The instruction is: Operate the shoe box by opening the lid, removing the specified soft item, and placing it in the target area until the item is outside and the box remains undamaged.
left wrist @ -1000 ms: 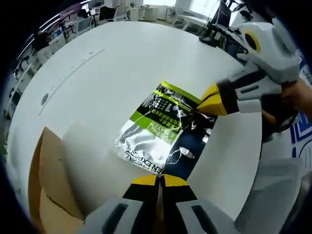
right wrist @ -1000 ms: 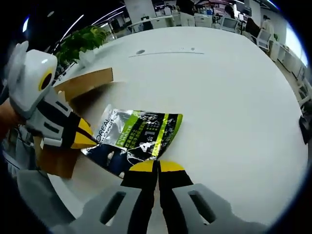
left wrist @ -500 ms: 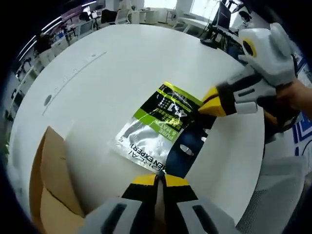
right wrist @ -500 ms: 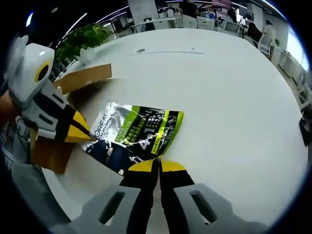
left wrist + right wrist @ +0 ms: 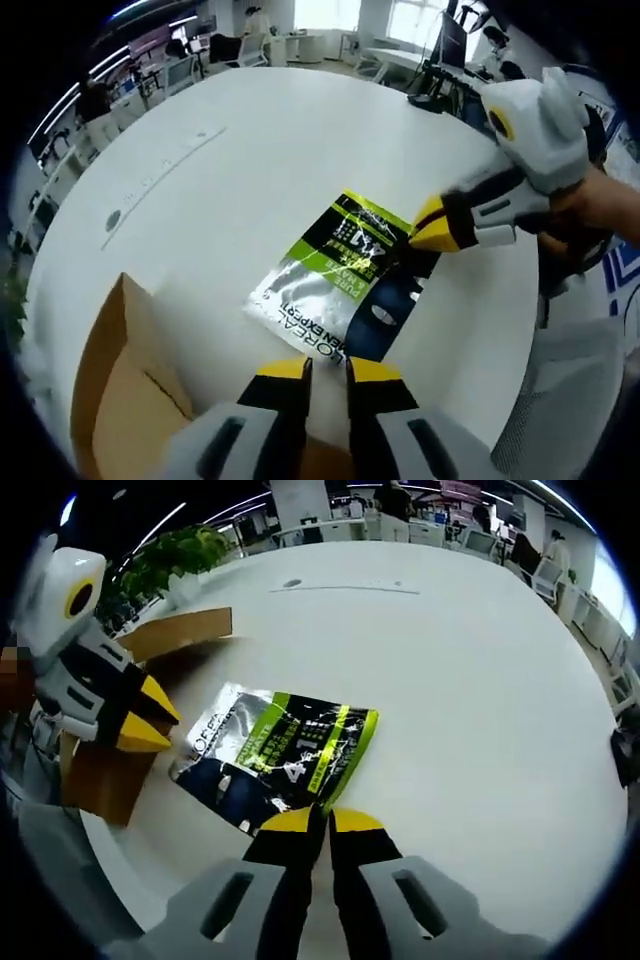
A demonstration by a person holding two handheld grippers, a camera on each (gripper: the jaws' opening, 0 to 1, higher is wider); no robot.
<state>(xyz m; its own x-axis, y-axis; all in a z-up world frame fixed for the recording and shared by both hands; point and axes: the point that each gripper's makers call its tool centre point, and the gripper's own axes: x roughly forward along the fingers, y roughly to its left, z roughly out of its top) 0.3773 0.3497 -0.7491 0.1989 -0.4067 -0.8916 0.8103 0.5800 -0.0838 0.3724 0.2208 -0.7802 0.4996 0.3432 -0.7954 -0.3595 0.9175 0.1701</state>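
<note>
The placing step is in hand: the soft pouch (image 5: 345, 290) lies flat on the white surface (image 5: 230, 160), outside the shoe box (image 5: 125, 410). The left gripper (image 5: 325, 368) is parted and empty; the right gripper (image 5: 311, 822) is seen pinched on the pouch's edge. Release of that edge is judged next

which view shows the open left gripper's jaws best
The right gripper view: the left gripper comes in from the side there, its yellow tips plainly spread beside the packet. The left gripper view looks along its own jaws from behind, showing a narrow gap above the packet's near edge.
</note>
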